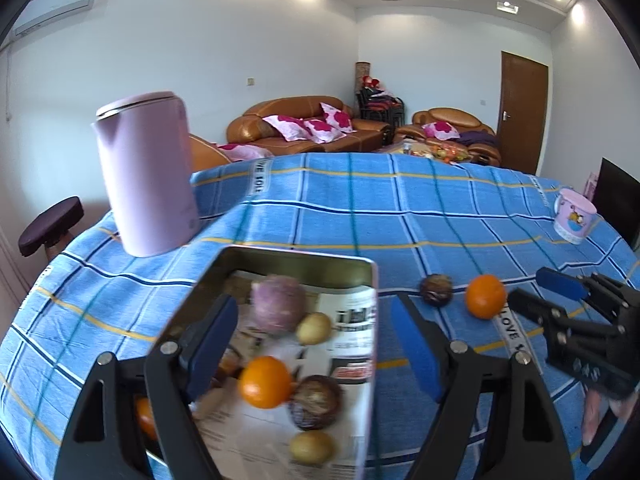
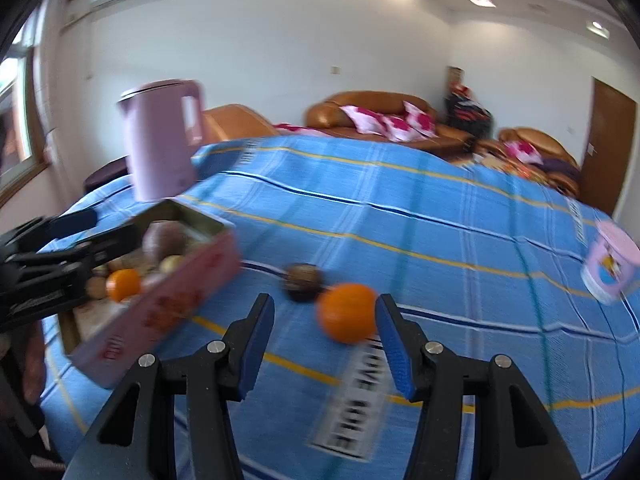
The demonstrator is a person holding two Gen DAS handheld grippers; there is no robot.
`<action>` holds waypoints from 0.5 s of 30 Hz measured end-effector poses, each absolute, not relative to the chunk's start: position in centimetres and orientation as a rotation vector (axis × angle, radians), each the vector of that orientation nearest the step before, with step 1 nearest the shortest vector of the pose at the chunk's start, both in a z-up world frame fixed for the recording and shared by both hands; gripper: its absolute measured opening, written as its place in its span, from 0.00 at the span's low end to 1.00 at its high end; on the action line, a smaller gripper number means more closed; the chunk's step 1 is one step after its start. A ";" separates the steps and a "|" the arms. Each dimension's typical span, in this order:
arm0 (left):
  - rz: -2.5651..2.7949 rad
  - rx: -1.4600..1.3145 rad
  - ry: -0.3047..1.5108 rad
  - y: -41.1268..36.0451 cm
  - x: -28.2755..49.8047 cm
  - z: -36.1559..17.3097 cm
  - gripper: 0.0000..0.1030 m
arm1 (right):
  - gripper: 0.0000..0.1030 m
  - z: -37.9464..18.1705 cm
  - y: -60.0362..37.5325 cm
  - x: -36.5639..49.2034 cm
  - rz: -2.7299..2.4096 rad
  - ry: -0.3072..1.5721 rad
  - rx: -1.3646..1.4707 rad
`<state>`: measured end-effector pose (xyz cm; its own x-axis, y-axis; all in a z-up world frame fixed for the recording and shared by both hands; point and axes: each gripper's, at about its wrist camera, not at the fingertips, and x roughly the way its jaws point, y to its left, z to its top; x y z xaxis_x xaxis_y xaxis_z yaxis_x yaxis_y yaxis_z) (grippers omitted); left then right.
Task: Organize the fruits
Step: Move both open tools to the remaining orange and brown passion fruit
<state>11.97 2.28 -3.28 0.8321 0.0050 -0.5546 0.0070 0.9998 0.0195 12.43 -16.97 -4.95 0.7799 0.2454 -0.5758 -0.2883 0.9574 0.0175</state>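
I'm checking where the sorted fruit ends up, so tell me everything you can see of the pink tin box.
The pink tin box is a shallow rectangular container, seemingly metal: pink outside with blurred red print on its side wall, shiny inside. It has no lid on and sits tilted on the blue checked tablecloth, near the pink kettle. Printed paper lines its floor. Inside lie oranges, brown round fruits, a large purplish one and small yellowish ones. The left gripper hangs open over its edge; whether a finger touches it is unclear.

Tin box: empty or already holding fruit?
Holding fruit. The tin box has an orange, a dark passion fruit and several others inside, on printed paper lining.
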 end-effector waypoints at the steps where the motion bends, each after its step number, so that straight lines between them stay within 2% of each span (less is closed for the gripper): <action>1: -0.006 0.023 0.590 1.9 12.0 -3.4 0.79 | 0.53 -5.1 -17.7 12.9 0.273 0.619 -0.050; 15: -0.034 0.064 0.609 -0.5 12.6 -3.8 0.79 | 0.53 -7.3 -15.7 17.3 0.283 0.784 -0.057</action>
<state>12.58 -0.45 -3.77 0.8196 -0.0131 -0.5728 0.0509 0.9975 0.0500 17.27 -15.71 -7.31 0.6726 0.2300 -0.7034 -0.2720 0.9608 0.0540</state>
